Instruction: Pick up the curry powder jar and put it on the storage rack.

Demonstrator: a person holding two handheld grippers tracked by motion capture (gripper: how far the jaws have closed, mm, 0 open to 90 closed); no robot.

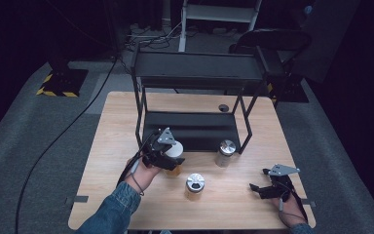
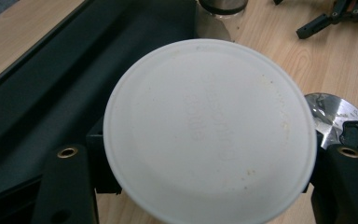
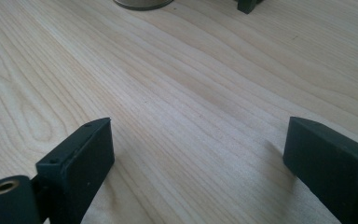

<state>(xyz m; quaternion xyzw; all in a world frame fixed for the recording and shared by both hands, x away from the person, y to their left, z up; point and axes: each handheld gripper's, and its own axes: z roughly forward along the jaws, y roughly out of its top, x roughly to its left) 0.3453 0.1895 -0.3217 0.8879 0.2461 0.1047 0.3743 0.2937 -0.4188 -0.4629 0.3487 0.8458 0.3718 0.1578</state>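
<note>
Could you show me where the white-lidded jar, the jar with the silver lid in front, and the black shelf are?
white-lidded jar point(image 2: 209, 130): left gripper view, middle of its lid.
silver-lidded jar point(image 1: 195, 182): high view, its lid.
black shelf point(image 1: 197, 69): high view, top tray.

The white lid point(image 2: 209, 130) hides the jar body beneath it in the left gripper view — the bottom edge cuts its rim. The silver-lidded jar point(image 2: 223, 5) is cropped at the top; the embossed lettering on the lid is too faint to read.
</note>
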